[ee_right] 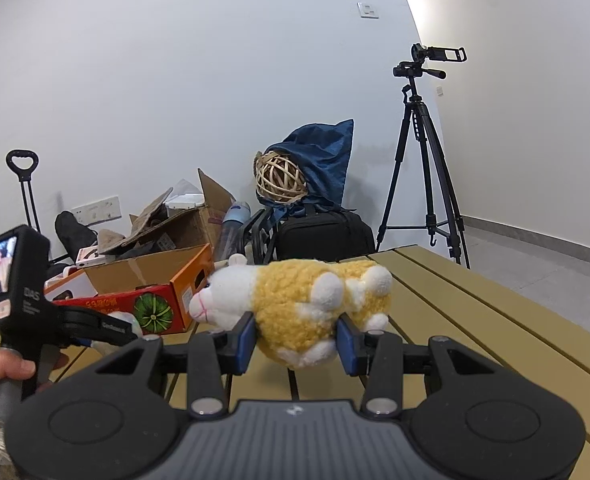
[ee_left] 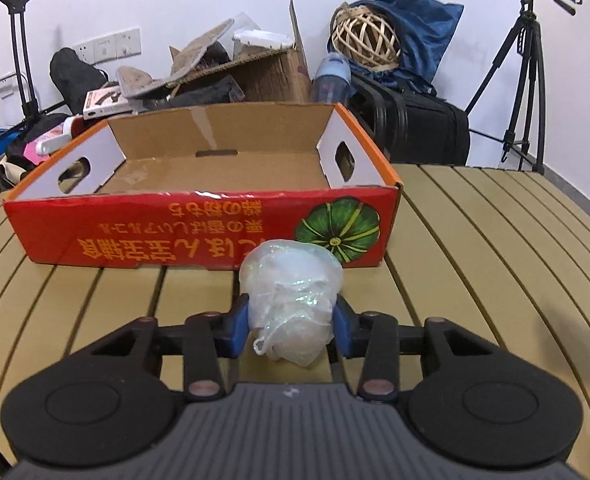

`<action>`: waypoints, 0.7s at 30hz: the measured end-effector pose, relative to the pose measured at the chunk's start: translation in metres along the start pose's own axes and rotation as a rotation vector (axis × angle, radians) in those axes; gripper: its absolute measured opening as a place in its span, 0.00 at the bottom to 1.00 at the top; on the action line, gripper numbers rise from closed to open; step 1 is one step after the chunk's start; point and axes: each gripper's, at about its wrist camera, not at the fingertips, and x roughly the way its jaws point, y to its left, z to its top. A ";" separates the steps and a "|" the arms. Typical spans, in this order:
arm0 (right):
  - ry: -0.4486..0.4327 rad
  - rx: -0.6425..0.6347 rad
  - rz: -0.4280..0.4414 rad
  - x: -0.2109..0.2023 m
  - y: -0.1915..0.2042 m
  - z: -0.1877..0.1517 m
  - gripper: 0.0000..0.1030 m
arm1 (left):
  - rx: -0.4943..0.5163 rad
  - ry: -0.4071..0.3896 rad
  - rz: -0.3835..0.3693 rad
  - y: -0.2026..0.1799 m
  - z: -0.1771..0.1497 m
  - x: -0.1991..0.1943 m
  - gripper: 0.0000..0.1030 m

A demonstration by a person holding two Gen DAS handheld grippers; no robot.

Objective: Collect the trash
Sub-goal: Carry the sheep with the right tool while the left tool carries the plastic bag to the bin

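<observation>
Underneath, tan slatted table (ee_left: 475, 240), white walls (ee_right: 175, 80) beyond clutter.

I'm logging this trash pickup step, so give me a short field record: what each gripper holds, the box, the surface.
left gripper: shut on crumpled plastic bag, low over the table
right gripper: shut on plush sheep
cardboard box: open, red front, nothing visible inside
box position: just beyond the bag
table: tan slats
</observation>
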 end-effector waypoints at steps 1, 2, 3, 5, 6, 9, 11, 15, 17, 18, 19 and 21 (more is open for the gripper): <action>0.001 -0.001 0.001 -0.001 0.000 0.000 0.40 | 0.001 -0.003 -0.001 0.001 0.000 -0.003 0.40; 0.001 -0.002 0.003 -0.001 0.001 0.000 0.40 | 0.005 -0.006 0.000 0.003 -0.001 -0.006 0.40; 0.002 -0.003 0.006 -0.002 0.001 0.000 0.40 | 0.009 -0.009 0.000 0.004 -0.001 -0.009 0.40; 0.003 -0.009 0.013 -0.005 0.004 -0.001 0.40 | 0.017 -0.021 -0.001 0.006 -0.003 -0.019 0.40; 0.003 -0.012 0.016 -0.006 0.004 -0.001 0.40 | 0.020 -0.027 -0.003 0.007 -0.003 -0.024 0.40; 0.001 -0.015 0.029 -0.016 0.009 -0.002 0.40 | 0.020 -0.047 -0.021 0.012 -0.005 -0.044 0.40; -0.003 -0.014 0.038 -0.025 0.013 -0.002 0.40 | 0.022 -0.064 -0.033 0.015 -0.007 -0.059 0.40; -0.016 -0.010 0.055 -0.049 0.024 -0.004 0.40 | 0.033 -0.093 -0.049 0.020 -0.016 -0.092 0.40; -0.027 -0.007 0.064 -0.061 0.029 -0.005 0.40 | 0.040 -0.110 -0.056 0.024 -0.023 -0.112 0.40; -0.034 -0.005 0.069 -0.069 0.032 -0.005 0.40 | 0.042 -0.116 -0.059 0.027 -0.025 -0.120 0.40; -0.042 -0.006 0.075 -0.076 0.036 -0.005 0.40 | 0.043 -0.122 -0.065 0.030 -0.029 -0.130 0.40; -0.063 -0.009 0.088 -0.092 0.043 -0.005 0.40 | 0.044 -0.131 -0.070 0.035 -0.038 -0.151 0.40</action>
